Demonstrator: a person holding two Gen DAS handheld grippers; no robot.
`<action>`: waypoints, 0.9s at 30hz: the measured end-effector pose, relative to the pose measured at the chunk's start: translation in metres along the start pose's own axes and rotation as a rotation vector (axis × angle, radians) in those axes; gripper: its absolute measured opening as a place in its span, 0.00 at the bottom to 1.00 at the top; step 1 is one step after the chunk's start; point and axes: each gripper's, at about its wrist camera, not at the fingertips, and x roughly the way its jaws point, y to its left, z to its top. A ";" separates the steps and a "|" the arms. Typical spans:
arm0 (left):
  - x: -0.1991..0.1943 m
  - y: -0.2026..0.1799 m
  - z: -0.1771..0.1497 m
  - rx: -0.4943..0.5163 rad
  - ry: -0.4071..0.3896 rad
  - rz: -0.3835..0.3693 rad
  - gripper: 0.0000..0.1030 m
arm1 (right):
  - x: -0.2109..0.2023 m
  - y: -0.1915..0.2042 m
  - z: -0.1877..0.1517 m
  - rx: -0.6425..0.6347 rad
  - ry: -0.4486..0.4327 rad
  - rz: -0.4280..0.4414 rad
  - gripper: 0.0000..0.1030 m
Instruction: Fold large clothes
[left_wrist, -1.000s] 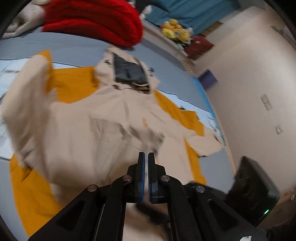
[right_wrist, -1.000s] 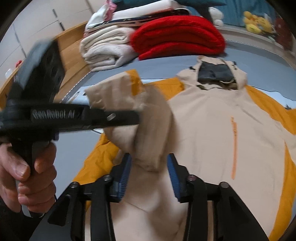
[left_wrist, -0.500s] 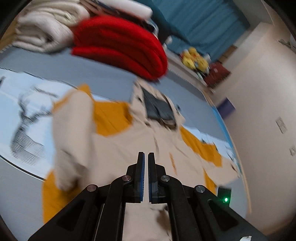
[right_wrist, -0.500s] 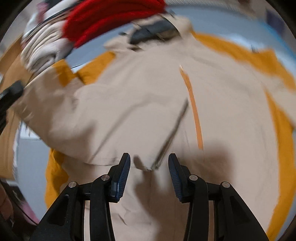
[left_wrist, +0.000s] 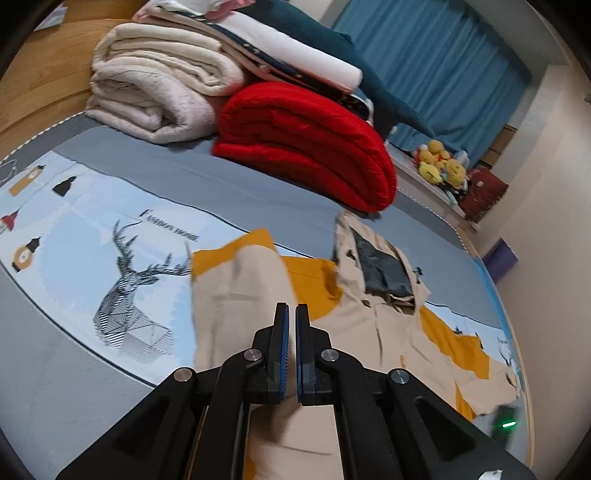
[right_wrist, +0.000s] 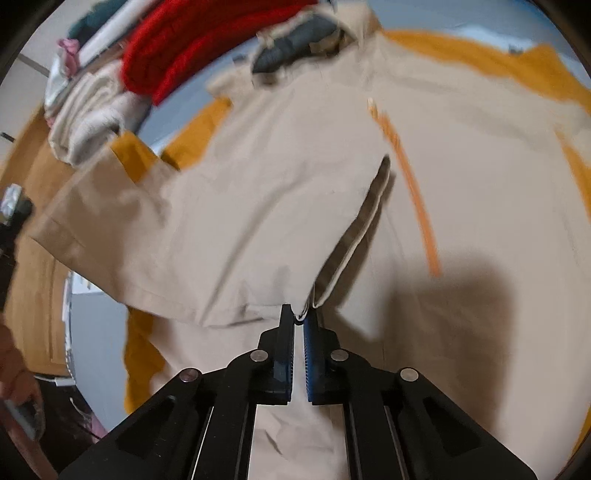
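A beige and orange hooded jacket lies front-up on the bed, hood towards the stacked blankets. One sleeve is folded across the jacket's body, cuff near the orange zip line. My right gripper points down at the jacket, its jaws closing, and the corner of that cuff is pinched between the blue pads. My left gripper hovers above the folded sleeve. It is shut, with nothing visible between its pads.
A red blanket and a rolled cream blanket are stacked at the head of the bed, just beyond the hood. The sheet with the deer print is to the left. Yellow plush toys sit on a ledge. A hand shows at the lower left.
The right jaws went from wide open to closed on the sleeve cuff, low over the jacket. The left gripper swung away from the jacket's middle and tilted up towards the blankets.
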 end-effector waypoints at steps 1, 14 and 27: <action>0.000 0.002 0.001 -0.002 0.003 0.005 0.01 | -0.016 -0.002 0.008 -0.004 -0.054 -0.005 0.04; 0.073 0.006 -0.047 0.075 0.319 0.126 0.08 | -0.095 -0.117 0.064 0.175 -0.284 -0.227 0.04; 0.118 0.041 -0.083 0.077 0.514 0.284 0.27 | -0.063 -0.186 0.083 0.418 -0.156 -0.169 0.34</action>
